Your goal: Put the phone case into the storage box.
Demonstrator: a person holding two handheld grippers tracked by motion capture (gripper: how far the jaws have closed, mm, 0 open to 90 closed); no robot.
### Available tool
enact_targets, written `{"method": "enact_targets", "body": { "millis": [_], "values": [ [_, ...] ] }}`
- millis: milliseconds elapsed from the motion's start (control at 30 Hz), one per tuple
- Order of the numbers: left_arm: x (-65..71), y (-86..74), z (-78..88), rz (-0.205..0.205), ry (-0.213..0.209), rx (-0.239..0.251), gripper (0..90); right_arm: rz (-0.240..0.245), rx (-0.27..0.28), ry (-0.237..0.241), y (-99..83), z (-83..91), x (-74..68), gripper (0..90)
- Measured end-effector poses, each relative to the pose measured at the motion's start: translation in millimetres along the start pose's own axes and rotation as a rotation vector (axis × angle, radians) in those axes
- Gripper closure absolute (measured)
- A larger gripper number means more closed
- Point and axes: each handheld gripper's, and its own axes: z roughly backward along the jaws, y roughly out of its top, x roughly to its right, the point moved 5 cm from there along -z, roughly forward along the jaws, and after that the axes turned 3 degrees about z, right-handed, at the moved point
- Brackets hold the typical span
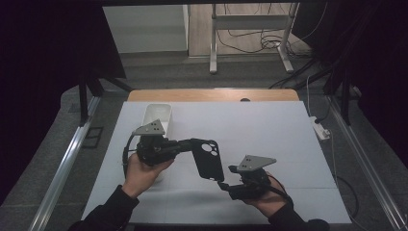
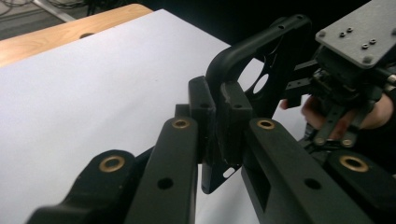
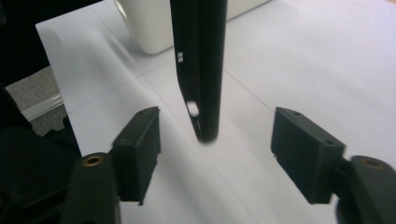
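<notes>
Pinching one black phone case (image 1: 208,158), left tongs (image 1: 185,144); right tongs (image 1: 226,185) spread; one white bin (image 1: 157,118).

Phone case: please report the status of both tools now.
Left tool shut on phone case, held above table. Right tool open, pads clear of case's lower edge. White container behind, nothing in the way.

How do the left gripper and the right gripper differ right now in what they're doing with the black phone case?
The left gripper is shut on the black phone case, its pads pressing on one edge; the right gripper is open, its pads standing clear on either side of the case's lower corner. The left one bears the case above the white mat; the right one bears nothing. Both are hand-held, with black jaws.
</notes>
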Motion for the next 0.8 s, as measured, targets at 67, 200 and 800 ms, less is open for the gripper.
{"method": "enact_targets", "body": {
  "millis": [67,200,800],
  "values": [
    [-2.5,0.9,2.5,0.002,0.011,0.002,84.9,0.001,-0.003,-0.012,-2.7,3.1,2.2,27.0],
    [-7.8,2.3,7.9,0.0,0.039,-0.001,85.0,-0.013,-0.004,-0.044,-7.1,12.1,6.3,21.6],
    [-25.5,8.9,43.1,-0.003,0.132,0.006,85.0,-0.037,-0.067,-0.158,-36.1,43.1,23.9,0.0]
  ]
}}
